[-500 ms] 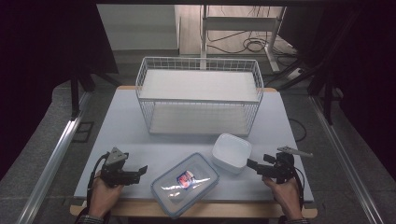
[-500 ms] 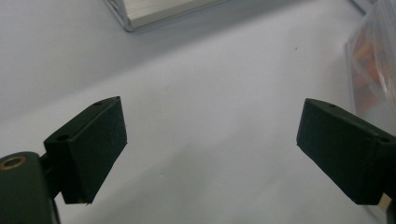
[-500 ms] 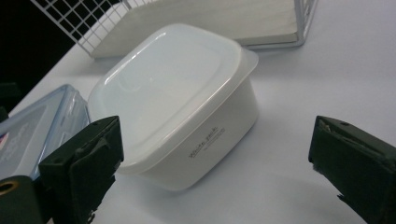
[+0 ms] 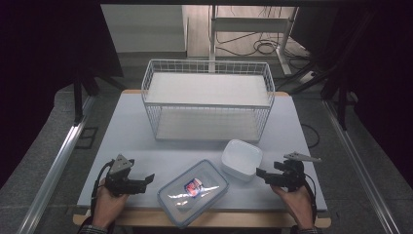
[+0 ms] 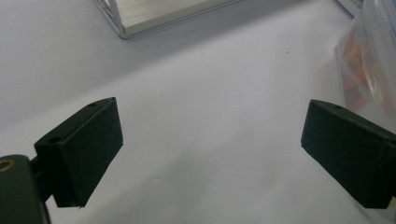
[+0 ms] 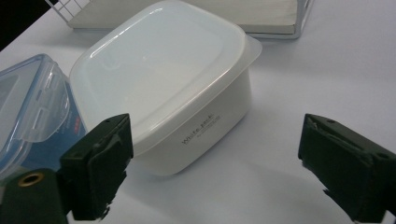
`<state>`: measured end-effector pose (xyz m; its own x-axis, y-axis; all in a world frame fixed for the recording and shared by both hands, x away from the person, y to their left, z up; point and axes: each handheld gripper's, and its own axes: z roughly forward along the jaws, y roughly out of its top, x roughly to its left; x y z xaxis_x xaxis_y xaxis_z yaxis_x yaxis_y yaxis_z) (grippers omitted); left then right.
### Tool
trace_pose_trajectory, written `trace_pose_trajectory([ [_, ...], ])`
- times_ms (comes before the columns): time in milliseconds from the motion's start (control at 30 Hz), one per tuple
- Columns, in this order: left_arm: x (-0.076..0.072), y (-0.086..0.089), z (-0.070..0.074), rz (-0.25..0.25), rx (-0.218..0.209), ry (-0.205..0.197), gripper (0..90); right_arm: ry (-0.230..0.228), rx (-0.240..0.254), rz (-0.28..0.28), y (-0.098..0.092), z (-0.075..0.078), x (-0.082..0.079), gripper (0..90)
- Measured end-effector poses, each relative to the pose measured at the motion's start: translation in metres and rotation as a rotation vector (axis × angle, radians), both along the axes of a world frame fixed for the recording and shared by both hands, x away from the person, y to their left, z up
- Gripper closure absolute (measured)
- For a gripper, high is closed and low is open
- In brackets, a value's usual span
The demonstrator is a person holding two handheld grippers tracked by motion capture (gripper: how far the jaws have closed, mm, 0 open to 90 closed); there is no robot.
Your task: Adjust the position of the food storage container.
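**Closing In on Two Containers From Either Side**

Resting low at the near edge of the surface (image 4: pixel 126 131), both tools, each in one hand. Left hand-held gripper (image 4: pixel 146 179): released, jaws spread wide over bare surface, nothing between them, aimed toward the clear lidded container (image 4: pixel 194 191), which lies near the front edge, just beside and left of the white tub. Right hand-held gripper (image 4: pixel 260 173): likewise released, jaws wide apart, pointed at the white lidded tub (image 4: pixel 241 159), close to its side but apart from it in the right gripper view.

Compared with half a second ago, almost no change: hands, containers and wire basket (image 4: pixel 208 97) in much the same places. No grasp made, no lid touched, nothing lifted.

Meaning for the work, as a judgement: approach stage, not yet contact. Likely next for the right side, a short advance to bracket the tub's wall or rim; wide jaws needed, given the tub's breadth. Wire basket standing empty behind, well apart from both containers.
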<state>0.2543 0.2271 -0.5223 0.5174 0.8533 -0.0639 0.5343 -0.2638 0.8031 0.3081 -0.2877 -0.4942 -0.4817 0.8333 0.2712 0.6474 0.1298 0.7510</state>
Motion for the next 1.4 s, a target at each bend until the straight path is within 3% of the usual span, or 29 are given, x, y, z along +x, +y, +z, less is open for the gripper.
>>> trace_pose_trajectory([
  [167, -0.001, -0.002, 0.001, -0.006, 0.029, -0.004, 5.0, -0.015, -0.013, -0.005, -0.001, 0.005, -0.002, 20.1],
  [300, -0.001, -0.001, 0.001, 0.008, 0.041, -0.005, 5.2, -0.048, -0.025, 0.014, -0.001, 0.014, -0.004, 32.7],
  [533, -0.001, 0.000, 0.001, 0.018, 0.032, -0.005, 5.5, -0.072, -0.051, 0.058, 0.004, 0.028, -0.003, 51.1],
  [600, -0.001, 0.000, 0.000, 0.013, 0.034, -0.002, 5.6, -0.088, -0.084, 0.085, 0.011, 0.037, -0.001, 58.8],
  [767, -0.001, 0.000, 0.000, 0.009, 0.036, 0.003, 6.0, -0.083, -0.123, 0.131, 0.025, 0.043, 0.005, 67.8],
  [800, 0.000, -0.001, -0.001, 0.010, 0.037, 0.004, 6.0, -0.079, -0.140, 0.150, 0.034, 0.045, 0.008, 73.8],
  [967, 0.000, 0.000, -0.001, 0.007, 0.034, 0.006, 6.2, -0.069, -0.143, 0.187, 0.050, 0.046, 0.015, 87.4],
  [1367, 0.000, 0.000, -0.002, 0.004, 0.026, 0.012, 6.3, -0.059, -0.123, 0.236, 0.089, 0.049, 0.035, 89.4],
  [1400, 0.000, 0.000, -0.002, 0.004, 0.027, 0.013, 6.3, -0.067, -0.124, 0.260, 0.096, 0.049, 0.038, 89.3],
])
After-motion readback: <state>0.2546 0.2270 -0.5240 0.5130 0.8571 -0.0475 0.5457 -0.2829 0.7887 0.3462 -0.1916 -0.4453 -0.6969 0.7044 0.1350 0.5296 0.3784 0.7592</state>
